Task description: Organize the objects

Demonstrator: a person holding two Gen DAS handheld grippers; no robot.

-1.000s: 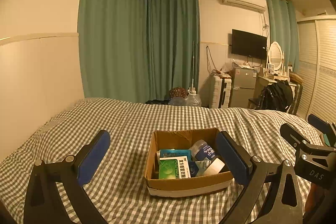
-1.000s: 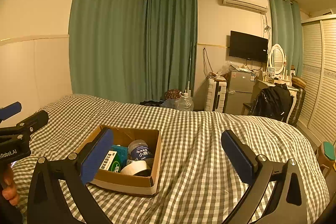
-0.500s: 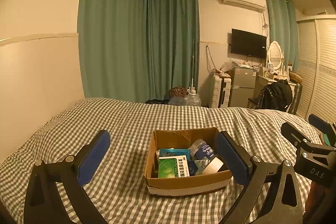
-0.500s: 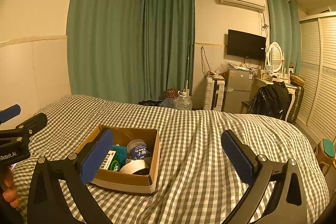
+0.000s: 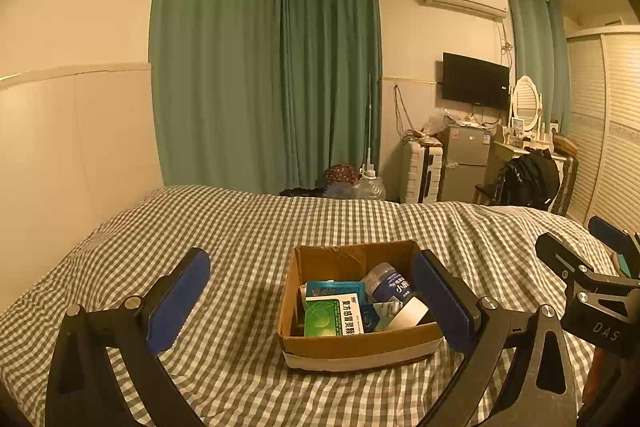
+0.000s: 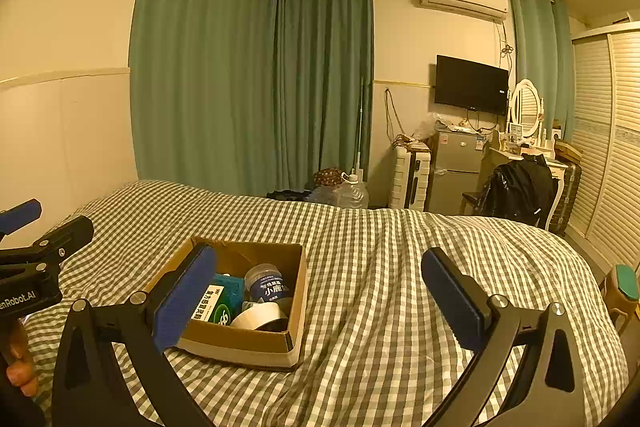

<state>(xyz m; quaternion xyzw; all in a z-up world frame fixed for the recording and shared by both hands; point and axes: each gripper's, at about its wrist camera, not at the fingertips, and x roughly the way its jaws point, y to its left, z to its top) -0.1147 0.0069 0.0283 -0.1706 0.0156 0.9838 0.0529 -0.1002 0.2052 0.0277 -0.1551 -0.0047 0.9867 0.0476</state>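
Note:
An open cardboard box [image 5: 352, 345] sits on the checked bedspread [image 5: 240, 227]. It holds a green-and-white medicine box [image 5: 332, 317], a teal packet [image 5: 334, 287], a blue-labelled bottle [image 5: 390, 283] and a white tape roll [image 5: 408, 313]. My left gripper [image 5: 312, 301] is open and empty, held above the bed just in front of the box. My right gripper [image 6: 320, 303] is open and empty, to the right of the box [image 6: 248, 341], where the bottle [image 6: 268, 285] and tape roll [image 6: 260, 317] also show.
The bed [image 6: 400, 247] fills the foreground, with a wall on the left. Green curtains [image 5: 264, 75], a suitcase [image 5: 420, 171], a small fridge [image 5: 466, 159], a wall TV [image 5: 474, 79] and a dressing table with a black bag [image 5: 528, 177] stand beyond it.
Both grippers stay open and have drifted slightly; the views have shifted a little. The box and its contents have not moved.

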